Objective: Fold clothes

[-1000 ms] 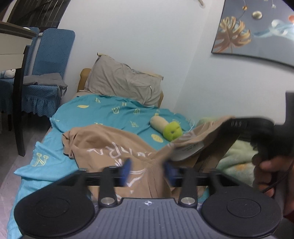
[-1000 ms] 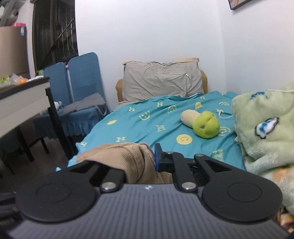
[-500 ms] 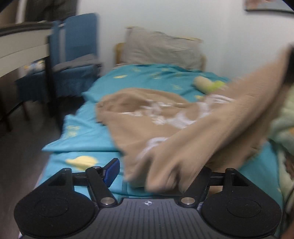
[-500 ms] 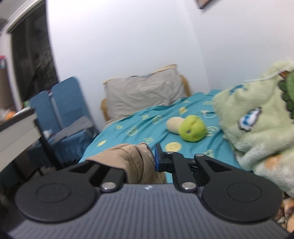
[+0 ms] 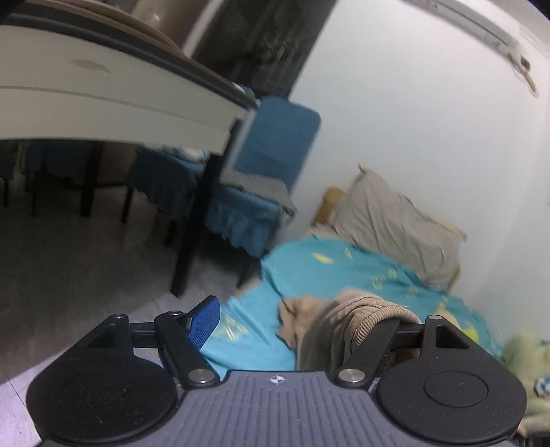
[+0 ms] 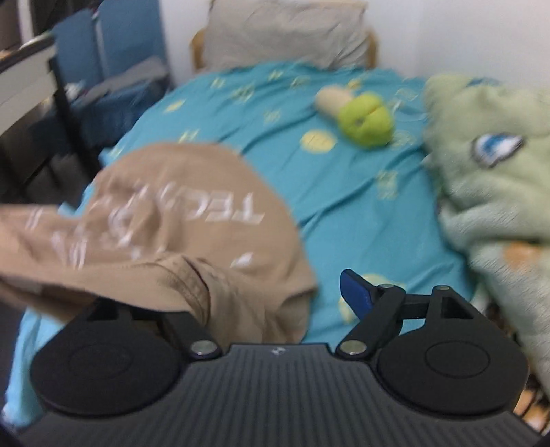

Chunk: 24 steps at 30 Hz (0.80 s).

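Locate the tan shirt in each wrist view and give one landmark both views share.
Left wrist: tan shirt, lower right, draped over the gripper's right finger.
Right wrist: tan shirt, lower left, covering the gripper's left finger.
Shared landmark: grey pillow at the bed's head.

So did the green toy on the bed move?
Cannot tell. The green toy lies between the pillow and the yellow smiley, as before; only the camera shifted.
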{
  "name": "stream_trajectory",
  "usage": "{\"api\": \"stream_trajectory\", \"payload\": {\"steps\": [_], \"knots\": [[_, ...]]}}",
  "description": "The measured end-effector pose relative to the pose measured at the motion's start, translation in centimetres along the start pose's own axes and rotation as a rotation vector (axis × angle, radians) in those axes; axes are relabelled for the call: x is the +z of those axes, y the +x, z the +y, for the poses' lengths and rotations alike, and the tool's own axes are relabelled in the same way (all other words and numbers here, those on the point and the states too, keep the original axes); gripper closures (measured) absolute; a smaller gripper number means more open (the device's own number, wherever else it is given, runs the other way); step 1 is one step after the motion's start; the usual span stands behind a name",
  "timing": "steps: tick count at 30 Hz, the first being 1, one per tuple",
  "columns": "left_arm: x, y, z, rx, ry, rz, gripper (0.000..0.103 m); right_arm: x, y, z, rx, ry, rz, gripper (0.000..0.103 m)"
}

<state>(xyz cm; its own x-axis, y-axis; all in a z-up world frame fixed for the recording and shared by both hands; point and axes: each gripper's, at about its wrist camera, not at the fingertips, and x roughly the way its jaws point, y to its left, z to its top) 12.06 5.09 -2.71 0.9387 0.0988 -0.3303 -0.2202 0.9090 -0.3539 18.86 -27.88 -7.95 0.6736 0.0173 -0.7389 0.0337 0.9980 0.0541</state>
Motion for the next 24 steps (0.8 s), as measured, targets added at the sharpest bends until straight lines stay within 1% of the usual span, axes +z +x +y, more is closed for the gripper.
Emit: {"api": "stream_trajectory", "payload": {"steps": [2, 3, 5, 8, 9, 12, 14, 17, 18, 21, 24], "knots": [[0.3, -0.5, 0.1, 0.008, -0.01, -0.036, 0.026, 0.0, -0.1, 0.2, 0.004, -0.031, 0.007, 0.022], [0.5, -0.7, 0.2, 0.009, -0.015, -0.052, 0.025, 0.0, -0.3, -0.2, -0.01, -0.012, -0.008, 0.021], [0.5, -0.8, -0.3, 0.004, 0.006, -0.07, 0.022, 0.2, -0.6, -0.9, -0.043, 0.035, -0.042, 0.021], [0.0, -1.1, -2.0, 0.005, 0.08, -0.102, 0.021, 0.7, -2.4, -2.6, -0.096, 0.164, -0.178, 0.021], [-0.1, -1.1, -2.5, 0.0, 0.089, -0.114, 0.02, 0.9, -3.0, -3.2, -0.114, 0.208, -0.225, 0.02], [-0.3, -1.6, -3.5, -0.016, 0.102, -0.167, 0.02, 1.0, -5.1, -3.9, -0.122, 0.318, -0.386, 0.02], [0.3, -2.5, -4.2, -0.021, 0.105, -0.218, 0.02, 1.4, -6.5, -4.0, -0.121, 0.353, -0.464, 0.02], [1.9, -4.1, -5.4, -0.023, 0.106, -0.302, 0.02, 3.4, -9.2, -3.8, -0.109, 0.365, -0.563, 0.02], [2.9, -4.8, -5.6, -0.027, 0.092, -0.326, 0.02, 4.3, -10.8, -3.6, -0.095, 0.358, -0.587, 0.02], [7.1, -7.2, -7.0, -0.043, 0.051, -0.399, 0.02, 7.1, -15.8, -3.1, -0.052, 0.334, -0.656, 0.02], [12.1, -10.7, -8.5, -0.059, 0.028, -0.489, 0.02, 9.9, -20.8, -2.5, -0.008, 0.309, -0.725, 0.02]]}}
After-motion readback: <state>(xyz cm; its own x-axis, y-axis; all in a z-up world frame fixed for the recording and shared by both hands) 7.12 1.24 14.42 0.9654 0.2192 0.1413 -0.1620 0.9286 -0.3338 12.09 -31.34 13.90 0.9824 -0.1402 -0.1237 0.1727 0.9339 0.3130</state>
